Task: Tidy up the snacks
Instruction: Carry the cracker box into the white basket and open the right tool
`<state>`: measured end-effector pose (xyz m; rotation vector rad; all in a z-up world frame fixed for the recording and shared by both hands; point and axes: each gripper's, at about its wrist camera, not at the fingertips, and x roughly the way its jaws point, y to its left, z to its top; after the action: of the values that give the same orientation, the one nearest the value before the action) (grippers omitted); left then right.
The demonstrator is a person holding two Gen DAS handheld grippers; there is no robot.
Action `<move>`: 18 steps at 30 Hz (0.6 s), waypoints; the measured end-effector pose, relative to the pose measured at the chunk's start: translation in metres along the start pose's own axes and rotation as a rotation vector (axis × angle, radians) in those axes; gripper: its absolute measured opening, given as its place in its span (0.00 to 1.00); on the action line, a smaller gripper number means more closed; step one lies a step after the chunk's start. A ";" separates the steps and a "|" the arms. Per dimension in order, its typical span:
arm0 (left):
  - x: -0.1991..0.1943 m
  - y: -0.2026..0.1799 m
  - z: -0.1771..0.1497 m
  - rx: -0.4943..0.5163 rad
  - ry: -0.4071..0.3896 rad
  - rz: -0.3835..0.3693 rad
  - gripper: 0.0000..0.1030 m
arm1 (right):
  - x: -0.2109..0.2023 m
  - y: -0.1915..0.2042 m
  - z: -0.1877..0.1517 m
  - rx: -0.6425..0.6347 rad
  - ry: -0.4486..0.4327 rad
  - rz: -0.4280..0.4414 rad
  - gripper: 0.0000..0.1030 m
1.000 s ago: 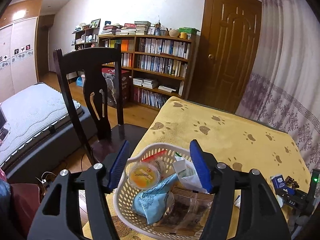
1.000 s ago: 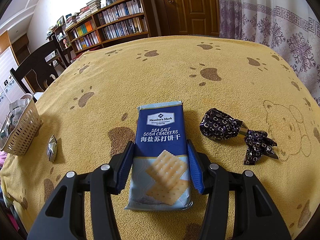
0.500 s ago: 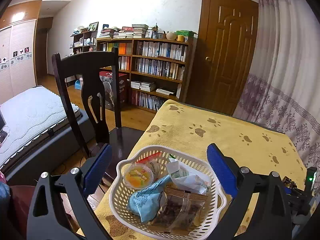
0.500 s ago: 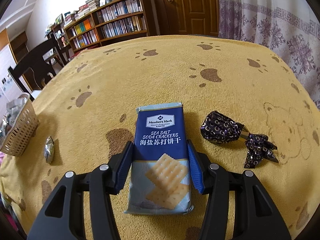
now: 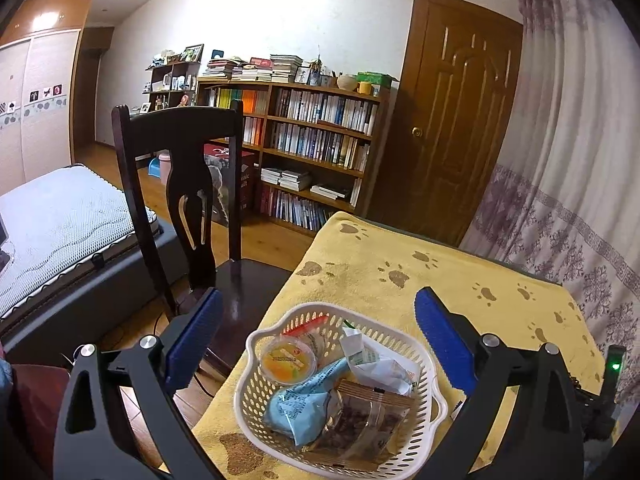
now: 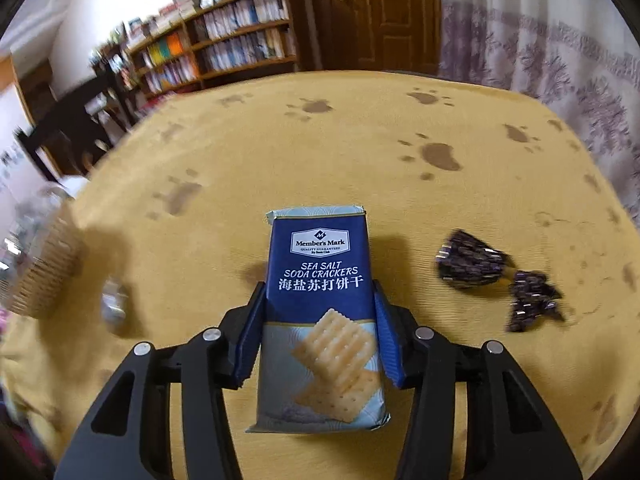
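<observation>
A white plastic basket (image 5: 430, 364) stands at the near left corner of the yellow paw-print cloth. It holds a jelly cup (image 5: 289, 357), a light blue packet (image 5: 298, 398), a brown clear packet (image 5: 362, 420) and a white packet (image 5: 372, 362). My left gripper (image 5: 318, 300) hovers over it, open wide and holding nothing. My right gripper (image 6: 319, 288) is shut on a blue sea salt soda cracker packet (image 6: 320, 252), held just above the cloth with its shadow behind it. In the right wrist view the basket (image 6: 44, 264) is a blur at far left.
Dark purple wrapped candy (image 6: 472, 266) lies to the right of the crackers, and a small silver candy (image 6: 114, 304) lies near the basket. A dark wooden chair (image 5: 180, 184) stands at the table's left edge. Beyond it are a bed (image 5: 60, 216), a bookshelf (image 5: 312, 148) and a door (image 5: 452, 128).
My left gripper's jaws have spread from a narrow gap to wide open above the basket. My right gripper has lifted the cracker packet off the cloth, and its view now blurs with motion.
</observation>
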<state>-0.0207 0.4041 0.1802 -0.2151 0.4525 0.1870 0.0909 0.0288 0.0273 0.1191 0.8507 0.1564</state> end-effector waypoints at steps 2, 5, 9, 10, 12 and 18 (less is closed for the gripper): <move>-0.001 0.003 0.002 -0.006 -0.003 -0.004 0.95 | -0.010 0.014 0.005 -0.003 -0.018 0.065 0.48; -0.005 0.004 0.004 -0.004 -0.018 -0.001 0.95 | -0.023 0.040 0.011 -0.018 -0.028 0.164 0.48; -0.012 0.006 0.008 -0.010 -0.039 -0.010 0.95 | -0.033 0.077 0.022 -0.043 -0.021 0.281 0.48; -0.014 0.007 0.008 -0.012 -0.042 -0.014 0.95 | -0.034 0.086 0.024 -0.046 -0.014 0.307 0.48; -0.017 0.011 0.011 -0.021 -0.053 -0.020 0.95 | -0.036 0.107 0.030 -0.055 0.004 0.359 0.49; -0.031 0.024 0.016 -0.039 -0.098 -0.008 0.95 | -0.034 0.182 0.042 -0.126 0.054 0.441 0.49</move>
<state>-0.0465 0.4271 0.2045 -0.2451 0.3509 0.1973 0.0837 0.1997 0.1103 0.1837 0.8570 0.6278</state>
